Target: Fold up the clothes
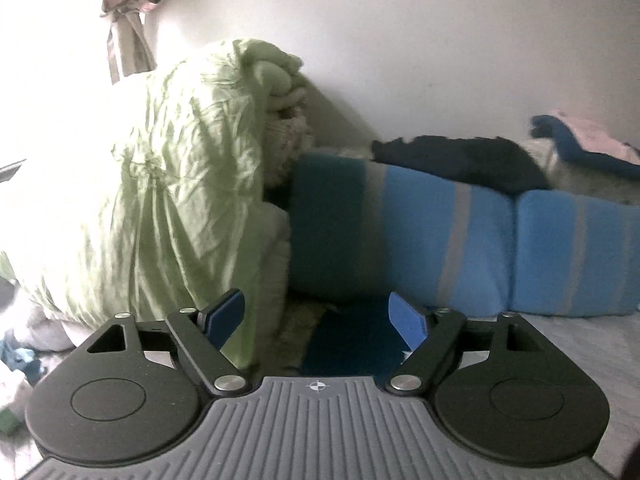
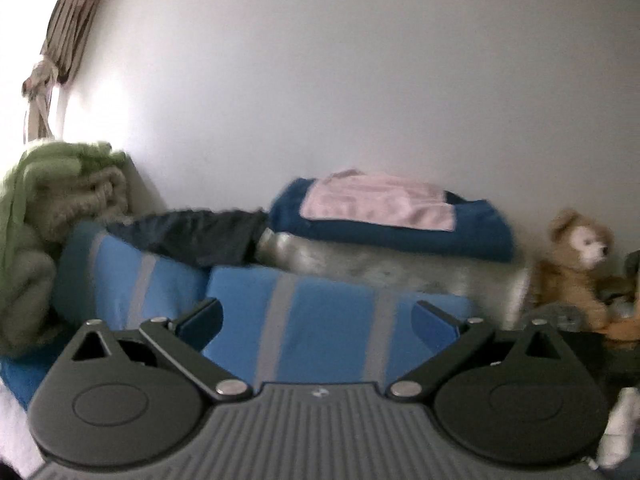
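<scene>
My left gripper (image 1: 318,320) is open and empty, low over the bed, with a dark blue cloth (image 1: 352,340) lying just beyond its fingers. My right gripper (image 2: 320,320) is open and empty, facing blue striped pillows (image 2: 320,320). A dark navy garment (image 2: 200,236) lies draped on top of the pillows; it also shows in the left wrist view (image 1: 460,160). A folded blue garment (image 2: 400,232) with a pink cloth (image 2: 380,200) on it rests on a grey blanket behind.
A crumpled green duvet (image 1: 160,180) is piled at the left against the wall. Blue striped pillows (image 1: 440,240) stand across the back. A teddy bear (image 2: 576,264) sits at the right. A tied curtain (image 1: 128,12) hangs by the bright window.
</scene>
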Available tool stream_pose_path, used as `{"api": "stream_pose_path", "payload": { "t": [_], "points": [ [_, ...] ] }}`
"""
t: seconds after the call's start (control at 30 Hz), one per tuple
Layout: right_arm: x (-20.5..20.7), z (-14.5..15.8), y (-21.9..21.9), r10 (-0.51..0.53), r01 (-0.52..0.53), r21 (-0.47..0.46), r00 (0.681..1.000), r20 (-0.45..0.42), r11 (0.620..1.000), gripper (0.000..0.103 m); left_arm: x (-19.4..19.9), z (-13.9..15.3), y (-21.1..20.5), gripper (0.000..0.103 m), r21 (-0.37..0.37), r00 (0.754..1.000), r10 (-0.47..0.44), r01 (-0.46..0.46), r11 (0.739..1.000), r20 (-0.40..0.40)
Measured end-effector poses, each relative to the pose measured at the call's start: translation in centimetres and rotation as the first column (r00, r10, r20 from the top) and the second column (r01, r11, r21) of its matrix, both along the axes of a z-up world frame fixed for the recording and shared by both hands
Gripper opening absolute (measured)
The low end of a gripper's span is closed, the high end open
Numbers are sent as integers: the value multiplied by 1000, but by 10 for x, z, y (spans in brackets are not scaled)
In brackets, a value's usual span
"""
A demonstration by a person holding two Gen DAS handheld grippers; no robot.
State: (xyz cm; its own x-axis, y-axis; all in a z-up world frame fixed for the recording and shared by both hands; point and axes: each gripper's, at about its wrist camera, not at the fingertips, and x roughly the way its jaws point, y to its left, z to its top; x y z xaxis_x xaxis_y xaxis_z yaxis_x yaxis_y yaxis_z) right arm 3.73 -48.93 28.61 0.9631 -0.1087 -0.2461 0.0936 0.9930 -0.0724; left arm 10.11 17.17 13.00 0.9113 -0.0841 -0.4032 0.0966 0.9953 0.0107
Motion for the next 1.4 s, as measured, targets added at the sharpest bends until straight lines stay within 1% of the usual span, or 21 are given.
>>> {"api": "stream_pose_path", "payload": {
  "t": [0.17,0.3,0.47,0.57,0.67,0.73,0.77,0.87,0.97,1.07,1.13,1.23,1.3,1.4],
  "points": [
    [-75,-28,-32,-7,5,-24,996,-92,1000,102,-23,-16,8,80,-44,995,-88,86,995,-52],
    [-135,-51,-58,-14,7,-43,986,-165,999,102,-24,-50,-1,80,-35,985,-120,116,993,-127],
    [-157,-119,-73,-35,35,-6,950,-310,999,102,-24,-94,-13,80,-21,963,-151,150,988,-223],
    [-151,-164,-69,-55,57,-6,923,-381,998,102,-23,-121,-21,80,-15,945,-169,171,985,-280],
    [-131,-208,-62,-102,101,-27,884,-456,995,102,-16,-152,-38,80,39,933,-155,177,983,-325],
    [-118,-234,-55,-128,130,-30,867,-482,991,102,-11,-172,-50,80,79,925,-141,180,980,-354],
    [-109,-245,-53,-139,146,-26,856,-498,989,102,-8,-182,-56,80,88,919,-139,183,979,-368],
    [-86,-275,-46,-169,191,-15,831,-529,982,102,2,-208,-66,80,74,907,-133,176,982,-401],
    [-67,-298,-40,-184,210,-15,816,-548,978,102,12,-230,-74,80,79,902,-113,160,984,-417],
    [-53,-317,-37,-203,231,-24,798,-568,973,102,23,-251,-79,80,66,895,-86,127,990,-439],
    [-45,-329,-37,-210,246,-19,785,-583,969,102,32,-264,-81,80,59,889,-70,108,992,-452],
    [-36,-345,-42,-216,277,14,777,-592,961,102,44,-281,-85,80,79,885,-45,92,993,-464],
    [-31,-355,-46,-222,301,34,772,-595,953,102,49,-290,-90,81,106,885,-33,93,990,-465],
    [-24,-366,-49,-229,311,40,778,-585,950,102,54,-294,-92,81,94,901,-35,84,992,-431]
  ]
}}
